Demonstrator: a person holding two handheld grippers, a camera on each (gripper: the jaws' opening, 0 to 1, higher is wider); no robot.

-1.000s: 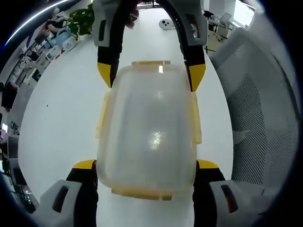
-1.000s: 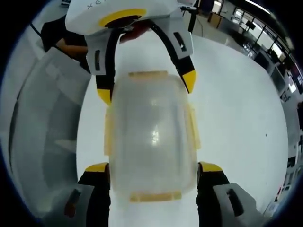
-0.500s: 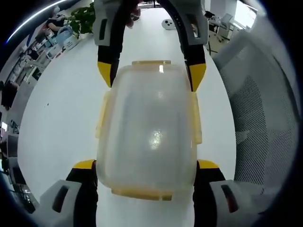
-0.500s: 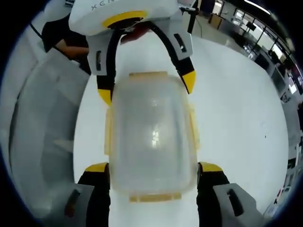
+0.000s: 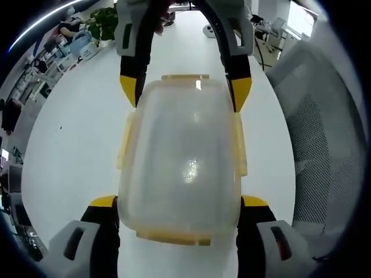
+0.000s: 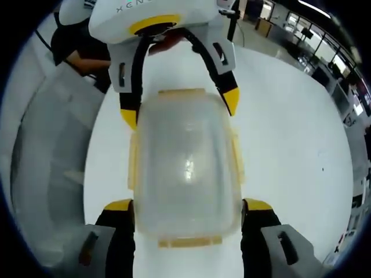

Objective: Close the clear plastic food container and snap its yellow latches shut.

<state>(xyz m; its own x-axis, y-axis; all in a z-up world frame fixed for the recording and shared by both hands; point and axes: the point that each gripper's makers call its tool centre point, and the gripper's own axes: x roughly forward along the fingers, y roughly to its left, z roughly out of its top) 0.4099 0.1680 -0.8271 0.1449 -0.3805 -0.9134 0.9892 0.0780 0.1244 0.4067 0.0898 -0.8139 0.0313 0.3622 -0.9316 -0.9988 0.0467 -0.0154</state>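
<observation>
A clear plastic food container (image 5: 182, 156) with its lid on lies lengthwise between both grippers over a white table (image 5: 75, 145). Yellow latches (image 5: 123, 142) run along its long sides and both ends; whether they are snapped down is unclear. My left gripper (image 5: 179, 202) clamps the near end, one jaw against each side wall. My right gripper (image 5: 184, 91) clamps the far end from the opposite side. In the right gripper view the same container (image 6: 184, 168) sits between my right gripper (image 6: 186, 205) below and my left gripper (image 6: 180, 109) above.
A grey mesh chair (image 5: 324, 150) stands beside the table, also seen as the chair (image 6: 46, 162) in the right gripper view. A potted plant (image 5: 101, 23) and a small white object (image 5: 210, 30) are at the far end. A person in dark clothes (image 6: 75, 52) sits beyond.
The table and chair drift slightly behind the container in both views. The container and both grippers keep the same position relative to each other.
</observation>
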